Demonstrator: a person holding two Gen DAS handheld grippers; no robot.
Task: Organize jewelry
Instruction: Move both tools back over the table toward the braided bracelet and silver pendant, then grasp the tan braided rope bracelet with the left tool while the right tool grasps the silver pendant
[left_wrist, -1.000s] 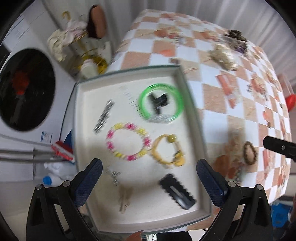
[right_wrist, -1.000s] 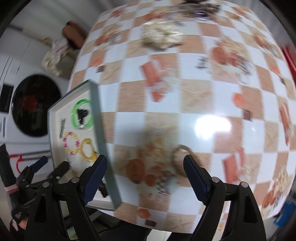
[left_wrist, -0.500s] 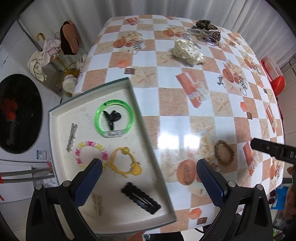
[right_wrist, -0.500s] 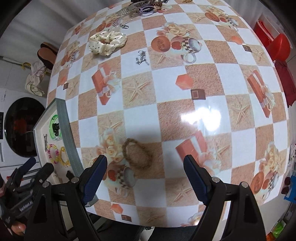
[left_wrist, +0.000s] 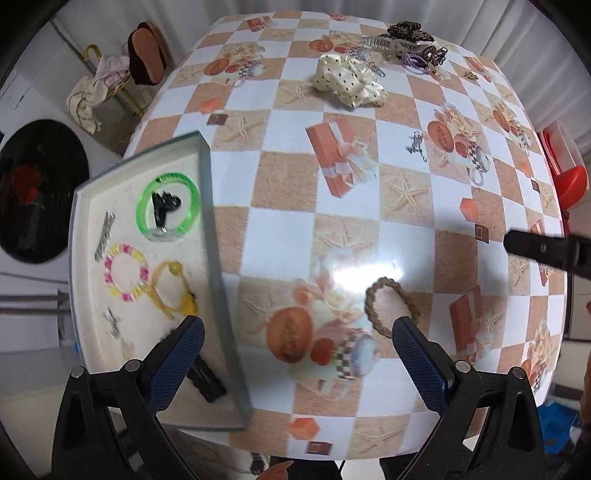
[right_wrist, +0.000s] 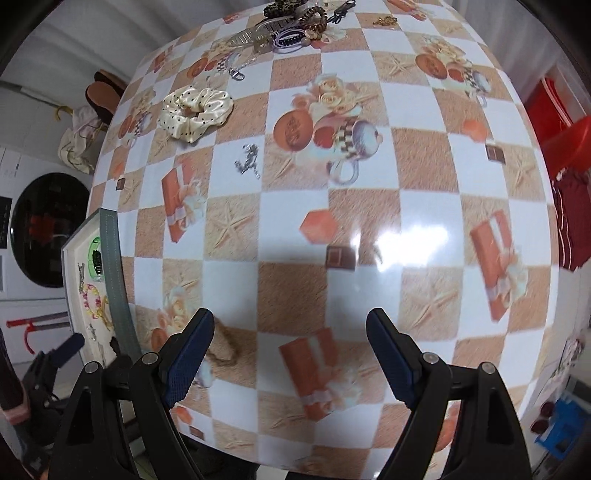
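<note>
Two grippers over the bench, both pointing down, jaws apart, nothing between the pads. Left gripper (left_wrist: 295, 354) straddles the tray's right wall and bare cloth; right gripper (right_wrist: 290, 350) hangs over bare cloth near the bench's front edge.

Tray (left_wrist: 207, 177): shallow, cream inside, grey-green rim, sits at the bench's left edge, overhanging it. Inside: green bangle (left_wrist: 168, 206) with a black clip (left_wrist: 164, 205) lying within it, pink-yellow bead bracelet (left_wrist: 126, 272), yellow bracelet (left_wrist: 170, 290) touching the bead one, silver hair clip (left_wrist: 104, 236) by the left wall, black scalloped clip (left_wrist: 205, 378) partly hidden behind the left finger.

Loose on the bench: braided tan ring (left_wrist: 388, 306) near the front edge, just beside the left gripper's right finger; in the right wrist view it is mostly hidden behind the left finger. Cream dotted scrunchie (left_wrist: 349, 79) toward the far edge. Small silver chain (left_wrist: 416, 146) mid-bench. Pile of clips and hair ties (left_wrist: 406, 46) at the far edge, too tangled to sort by eye.

Bench (right_wrist: 424, 166) has a glossy checked cloth, tan and white squares with printed gift boxes, starfish, teacups; glare patch near the middle. Left of it: washer (right_wrist: 40, 236) with dark round door, rack with cloths (left_wrist: 92, 92). Right: red stool (left_wrist: 569, 173).
</note>
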